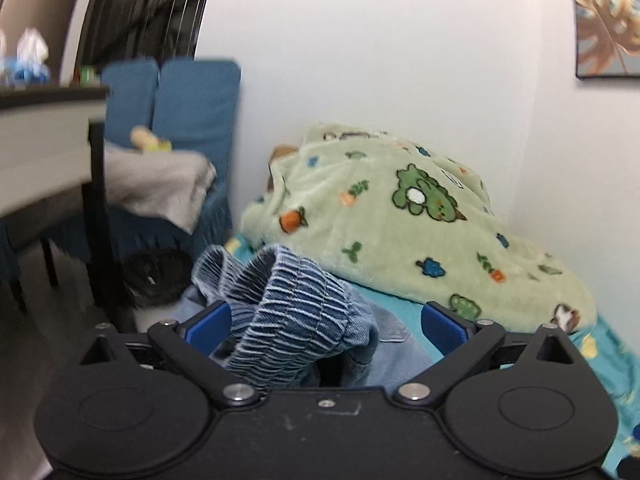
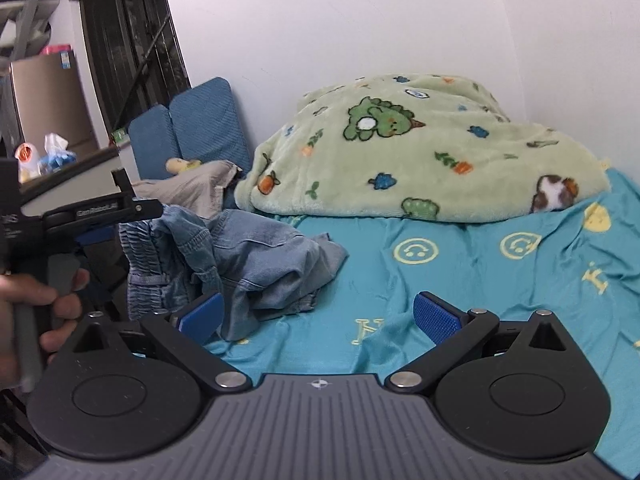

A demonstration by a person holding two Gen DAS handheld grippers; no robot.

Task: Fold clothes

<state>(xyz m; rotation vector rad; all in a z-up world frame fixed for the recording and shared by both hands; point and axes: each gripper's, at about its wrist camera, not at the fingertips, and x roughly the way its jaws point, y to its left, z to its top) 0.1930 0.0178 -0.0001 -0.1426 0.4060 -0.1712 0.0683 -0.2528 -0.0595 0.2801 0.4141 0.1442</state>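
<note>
Left gripper (image 1: 326,322): fingers spread wide, blue pads at 9 and 3 o'clock of the gap. The ribbed elastic waistband (image 1: 288,304) of the denim garment (image 2: 256,264) bulges up between them, close to the left pad; nothing is pinched. In the right wrist view this gripper shows side-on at 9 o'clock, a hand (image 2: 36,304) wrapped round its grip, its nose at the left edge of the garment.

Right gripper (image 2: 320,314): fingers also wide apart, holding nothing. The left pad (image 2: 202,316) overlaps the near edge of the denim in the picture; cannot tell if it touches. The right pad (image 2: 436,316) sits over bare sheet.

The garment lies crumpled in a heap on the teal bed sheet (image 2: 460,280) with yellow smiley prints, at roughly 10 o'clock from the right gripper, at the left edge of the bed.

At 12 to 1 o'clock, well behind the denim: a green fleece blanket (image 2: 420,148) with dinosaur and carrot prints, bunched against the white wall.

At 10 o'clock: blue chair backs (image 2: 200,120), grey cloth (image 2: 192,188) draped over the seat. Left wrist view shows a table edge (image 1: 48,104) at 9 o'clock and a framed leaf picture (image 1: 608,20) at 2 o'clock.
</note>
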